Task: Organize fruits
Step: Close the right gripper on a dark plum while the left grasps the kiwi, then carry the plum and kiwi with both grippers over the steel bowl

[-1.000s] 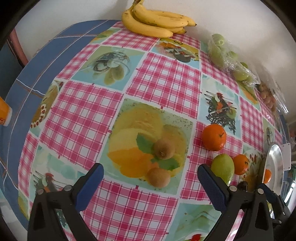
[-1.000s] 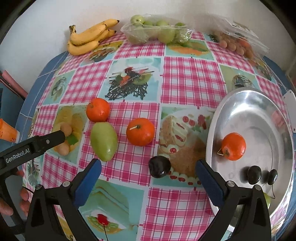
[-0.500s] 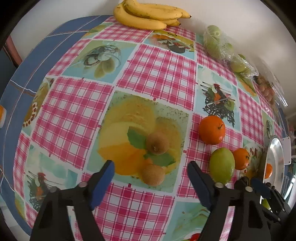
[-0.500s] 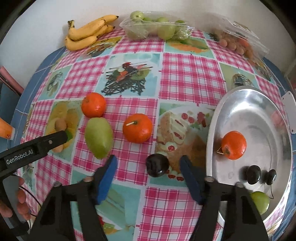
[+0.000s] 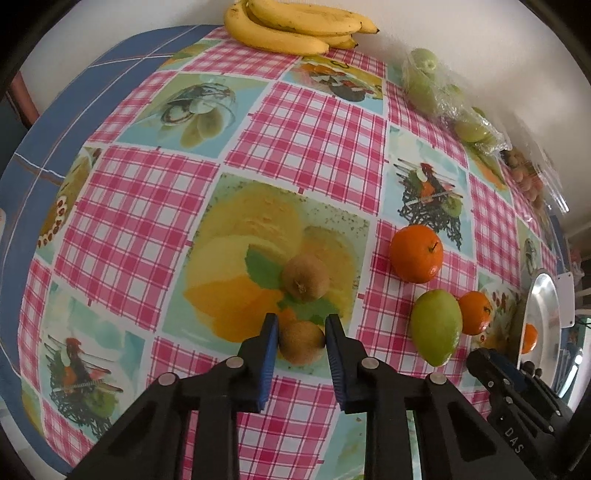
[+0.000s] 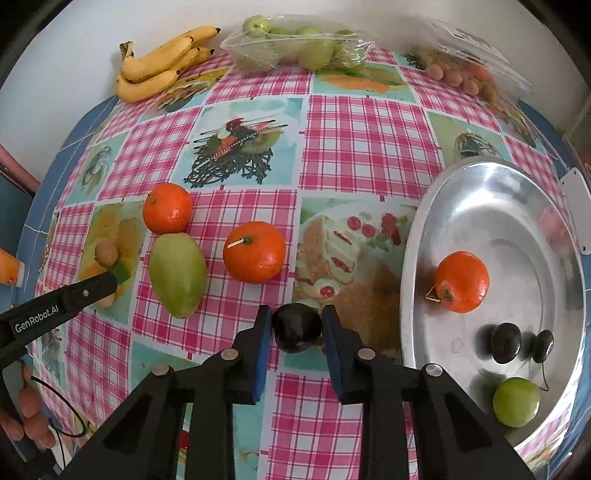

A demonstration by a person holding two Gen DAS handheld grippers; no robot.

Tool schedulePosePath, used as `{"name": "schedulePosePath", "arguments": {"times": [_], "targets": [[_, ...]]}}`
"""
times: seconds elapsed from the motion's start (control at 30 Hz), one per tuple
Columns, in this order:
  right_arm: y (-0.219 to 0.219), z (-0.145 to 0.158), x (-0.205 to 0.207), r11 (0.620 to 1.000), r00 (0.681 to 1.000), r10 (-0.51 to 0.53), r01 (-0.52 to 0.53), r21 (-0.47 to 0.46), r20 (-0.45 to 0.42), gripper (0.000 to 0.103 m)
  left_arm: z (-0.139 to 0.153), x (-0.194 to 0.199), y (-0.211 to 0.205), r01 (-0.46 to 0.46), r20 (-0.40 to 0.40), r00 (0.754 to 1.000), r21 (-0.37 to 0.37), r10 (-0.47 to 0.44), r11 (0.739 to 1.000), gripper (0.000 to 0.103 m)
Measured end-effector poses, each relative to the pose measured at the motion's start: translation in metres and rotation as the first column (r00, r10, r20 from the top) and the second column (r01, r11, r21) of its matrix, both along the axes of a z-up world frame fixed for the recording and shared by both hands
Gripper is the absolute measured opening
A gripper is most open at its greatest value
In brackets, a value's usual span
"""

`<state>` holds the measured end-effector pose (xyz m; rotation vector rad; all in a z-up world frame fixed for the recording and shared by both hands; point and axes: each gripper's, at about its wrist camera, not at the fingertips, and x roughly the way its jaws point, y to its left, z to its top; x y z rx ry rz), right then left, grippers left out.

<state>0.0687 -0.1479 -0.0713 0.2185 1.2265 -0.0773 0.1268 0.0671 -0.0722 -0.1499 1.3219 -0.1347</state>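
Note:
My left gripper (image 5: 301,334) is shut on the nearer of two brown kiwis (image 5: 301,342), its blue pads pressing both sides; the other kiwi (image 5: 306,277) lies just beyond on the checked tablecloth. My right gripper (image 6: 297,325) is shut on a dark plum (image 6: 296,328) that rests on the cloth. To its right stands a silver tray (image 6: 491,192) holding an orange (image 6: 461,282), two dark plums (image 6: 506,342) and a green fruit (image 6: 516,401). Two loose oranges (image 6: 255,252) and a green mango (image 6: 178,273) lie left of the plum.
Bananas (image 5: 291,26), a wrapped tray of green fruit (image 6: 295,46) and a clear box of small brown fruit (image 6: 469,74) line the far edge by the wall. A person's fingers (image 6: 26,417) show at the lower left. The tablecloth's blue border marks the left table edge.
Both grippers went from wide open to shut: the left closed on the near kiwi, the right closed on the dark plum. Neither fruit has left the cloth.

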Motion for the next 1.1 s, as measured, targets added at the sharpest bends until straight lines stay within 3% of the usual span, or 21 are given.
{"name": "schedulePosePath", "arguments": {"times": [0.2,0.53,1.1], "targets": [[-0.006,0.013,-0.003,0.999,0.999,-0.013,0.012,0.036,0.031,0.028,0.014,-0.001,-0.002,0.005,0.03,1.0,-0.028,-0.005,1.0,0.027],[-0.017,0.056,-0.011,0.996,0.991,-0.055,0.047,0.069,0.121,0.028,0.058,-0.002,-0.005,0.009,0.148,0.989,-0.049,-0.001,0.999,0.027],[-0.04,0.064,-0.023,0.992,0.989,-0.102,0.093,0.087,0.103,0.028,0.067,-0.01,-0.034,0.031,0.178,0.984,-0.017,-0.027,0.999,0.027]]}}
